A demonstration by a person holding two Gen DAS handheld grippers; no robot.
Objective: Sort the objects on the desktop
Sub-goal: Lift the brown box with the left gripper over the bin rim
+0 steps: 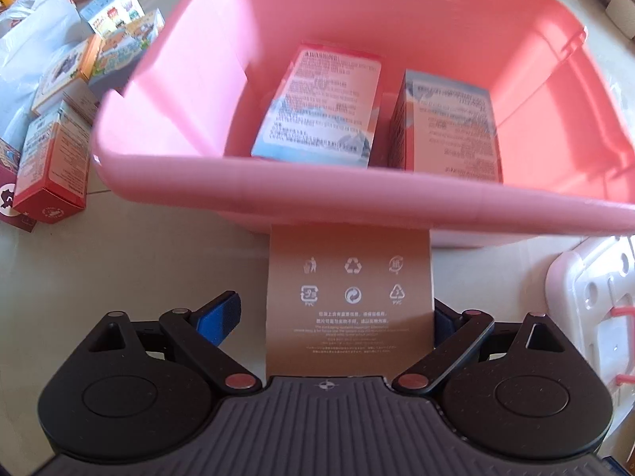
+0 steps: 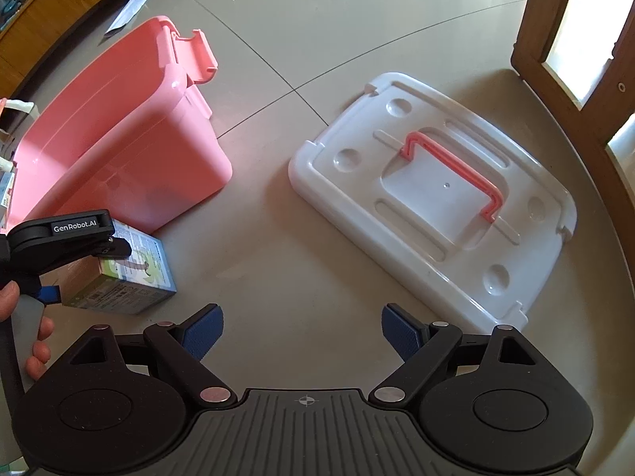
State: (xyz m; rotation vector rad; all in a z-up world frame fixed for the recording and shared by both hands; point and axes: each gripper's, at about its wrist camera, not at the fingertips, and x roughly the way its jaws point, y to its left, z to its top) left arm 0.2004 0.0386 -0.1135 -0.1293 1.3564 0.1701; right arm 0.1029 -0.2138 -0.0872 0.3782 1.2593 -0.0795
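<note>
A pink storage bin (image 1: 357,198) stands open on the floor with two cartons (image 1: 321,111) lying inside. My left gripper (image 1: 335,313) straddles a brown box (image 1: 349,297) with recycling symbols, right in front of the bin's near wall. The left finger (image 1: 222,313) stands apart from the box; the right one is against it. In the right wrist view the left gripper (image 2: 55,273) sits over that box (image 2: 131,277), which rests on the floor beside the bin (image 2: 131,150). My right gripper (image 2: 299,329) is open and empty above bare floor.
Several small cartons (image 1: 55,158) and a white plastic bag (image 1: 35,35) lie to the left of the bin. The bin's white lid (image 2: 436,206) with a pink handle lies flat on the floor to the right. A wooden frame (image 2: 575,91) stands at far right.
</note>
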